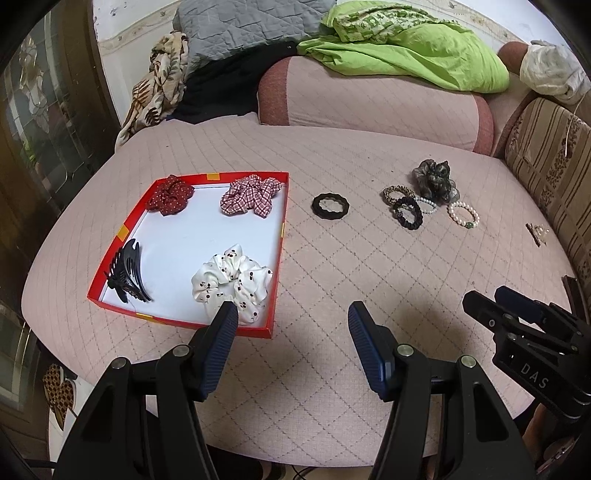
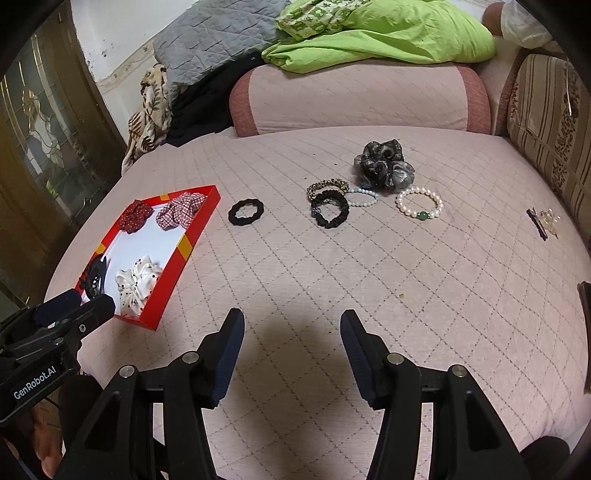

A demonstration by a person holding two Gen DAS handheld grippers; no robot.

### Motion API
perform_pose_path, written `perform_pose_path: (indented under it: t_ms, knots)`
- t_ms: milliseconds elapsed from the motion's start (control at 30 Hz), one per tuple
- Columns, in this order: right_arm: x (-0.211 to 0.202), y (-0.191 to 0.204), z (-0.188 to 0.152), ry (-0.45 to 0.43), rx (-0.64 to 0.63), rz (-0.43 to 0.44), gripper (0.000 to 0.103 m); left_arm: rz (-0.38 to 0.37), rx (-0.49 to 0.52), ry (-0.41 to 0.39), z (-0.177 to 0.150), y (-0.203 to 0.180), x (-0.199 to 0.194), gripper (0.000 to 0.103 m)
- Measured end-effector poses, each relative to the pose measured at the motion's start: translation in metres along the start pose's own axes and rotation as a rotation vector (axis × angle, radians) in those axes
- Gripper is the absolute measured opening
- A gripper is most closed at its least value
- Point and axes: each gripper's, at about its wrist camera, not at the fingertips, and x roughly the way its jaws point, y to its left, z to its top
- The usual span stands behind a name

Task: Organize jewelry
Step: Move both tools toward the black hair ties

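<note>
A red tray point(image 1: 279, 258) point(image 2: 177, 266) with a white floor lies on the pink quilted bed. It holds a red dotted scrunchie point(image 1: 170, 195), a plaid scrunchie point(image 1: 249, 197), a white cherry-print scrunchie point(image 1: 231, 282) and a black claw clip point(image 1: 125, 273). Right of the tray lie a black hair tie point(image 1: 330, 206) point(image 2: 245, 211), a leopard hair tie point(image 2: 327, 185), a black scrunchie band point(image 2: 330, 208), a grey-black scrunchie point(image 2: 384, 166) and two pearl bracelets point(image 2: 419, 203) point(image 2: 364, 196). My left gripper point(image 1: 293, 317) is open and empty beside the tray's near right corner. My right gripper point(image 2: 291, 325) is open and empty over bare quilt.
A small hair clip point(image 2: 543, 221) lies near the bed's right edge. A pink bolster point(image 2: 354, 99) with green bedding point(image 2: 388, 33) stands at the back, and a striped cushion point(image 2: 550, 122) at the right. A glass door point(image 2: 44, 140) is at the left.
</note>
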Motion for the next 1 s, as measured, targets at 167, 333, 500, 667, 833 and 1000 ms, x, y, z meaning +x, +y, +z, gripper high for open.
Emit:
perform_pose_path:
  t_ms: [167, 333, 500, 667, 833, 1000]
  knots:
    - [0.002, -0.004, -0.001, 0.003, 0.008, -0.009, 0.06, 0.005, 0.009, 0.007, -0.001, -0.002, 0.004, 0.061]
    - [0.006, -0.009, -0.002, 0.01, 0.017, -0.015, 0.06, 0.009, 0.014, 0.02, -0.001, -0.004, 0.01, 0.061]
    - [0.01, -0.015, -0.003, 0.02, 0.03, -0.017, 0.06, 0.011, 0.02, 0.036, -0.003, -0.005, 0.016, 0.061]
    - [0.016, -0.024, -0.003, 0.028, 0.047, -0.023, 0.061, 0.004, 0.015, 0.055, -0.001, -0.006, 0.024, 0.061]
    - [0.023, -0.04, -0.003, 0.036, 0.087, -0.039, 0.061, -0.046, 0.0, 0.068, 0.011, -0.007, 0.036, 0.061]
    - [0.031, -0.063, -0.002, 0.044, 0.14, -0.058, 0.061, -0.094, -0.007, 0.093, 0.028, -0.013, 0.065, 0.061]
